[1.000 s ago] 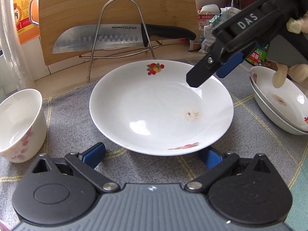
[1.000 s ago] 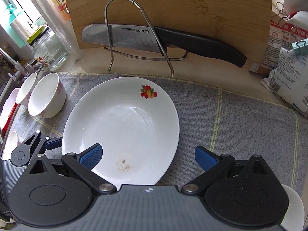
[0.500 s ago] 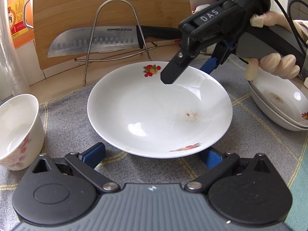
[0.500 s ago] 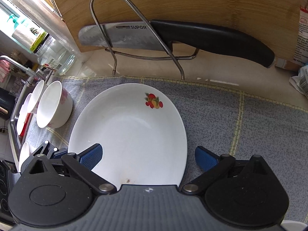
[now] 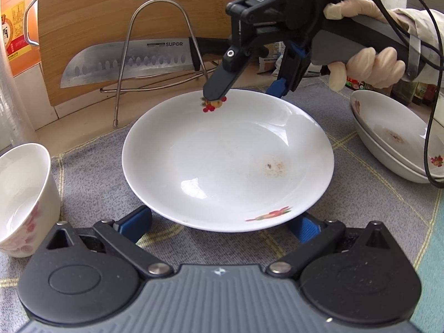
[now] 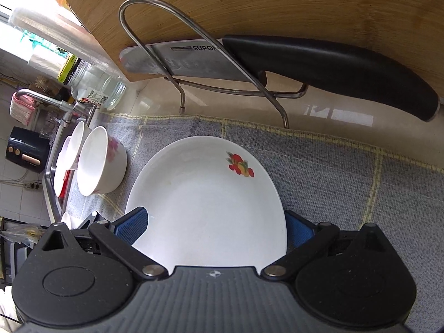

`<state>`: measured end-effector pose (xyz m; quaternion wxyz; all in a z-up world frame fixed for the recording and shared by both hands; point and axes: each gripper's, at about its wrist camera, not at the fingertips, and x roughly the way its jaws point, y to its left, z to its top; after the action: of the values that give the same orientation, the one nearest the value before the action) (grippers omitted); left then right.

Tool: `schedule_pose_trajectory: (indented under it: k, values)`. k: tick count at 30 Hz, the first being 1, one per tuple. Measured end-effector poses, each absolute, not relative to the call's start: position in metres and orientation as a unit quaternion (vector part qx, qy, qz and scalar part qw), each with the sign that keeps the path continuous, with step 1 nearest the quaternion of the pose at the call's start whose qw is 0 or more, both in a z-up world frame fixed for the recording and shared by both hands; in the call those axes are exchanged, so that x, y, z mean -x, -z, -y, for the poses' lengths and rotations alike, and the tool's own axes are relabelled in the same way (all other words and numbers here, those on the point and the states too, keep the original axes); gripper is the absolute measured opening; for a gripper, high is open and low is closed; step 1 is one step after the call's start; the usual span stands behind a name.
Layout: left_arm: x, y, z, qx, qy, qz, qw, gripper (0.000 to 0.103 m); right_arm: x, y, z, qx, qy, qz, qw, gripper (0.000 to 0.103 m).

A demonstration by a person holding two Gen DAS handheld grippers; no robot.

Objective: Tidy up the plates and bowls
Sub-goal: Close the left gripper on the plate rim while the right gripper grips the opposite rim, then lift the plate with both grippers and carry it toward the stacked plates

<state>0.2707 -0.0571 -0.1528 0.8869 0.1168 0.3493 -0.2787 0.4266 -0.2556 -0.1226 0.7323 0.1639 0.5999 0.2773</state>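
my left gripper (image 5: 219,223) sits low at the near edge of the white plate (image 5: 222,161), jaws spread wide, one blue pad on each side of the rim and under its lip, gripping nothing. the plate lies flat on the grey cloth (image 5: 91,166), with a fruit print at its far rim and a brownish smear right of centre. my right gripper (image 5: 244,91) reaches in from the far right, held by a gloved hand (image 5: 369,66); its jaws are also wide, one finger hovering over the fruit print, the other beyond the plate's far rim, nothing clamped. from the right wrist view the plate (image 6: 211,202) fills the gap between my open blue pads (image 6: 130,224). a white bowl (image 5: 22,199) with pink flowers stands on the cloth to the left of the plate, apart from it. two more plates (image 5: 394,141) are stacked to the right. behind, a knife (image 5: 133,61) rests on a wire rack (image 5: 155,41) against a wooden cutting board (image 5: 138,8)
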Motion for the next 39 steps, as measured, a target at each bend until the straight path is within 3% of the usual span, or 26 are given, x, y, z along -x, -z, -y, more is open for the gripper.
schedule_pose_trajectory:
  k: [9,20,39]
  values:
    - [-0.273,0.151,0.059,-0.125,0.286,-0.353,0.882,0.103,-0.432,0.124,0.253,-0.169,-0.284,-0.622,0.710,0.103]
    - [-0.279,0.149,0.061,-0.145,0.300,-0.355,0.873,0.103,-0.437,0.123,0.253,-0.144,-0.296,-0.639,0.695,0.095]
    - [-0.279,0.147,0.060,-0.166,0.302,-0.357,0.868,0.103,-0.441,0.118,0.250,-0.114,-0.296,-0.626,0.712,0.091]
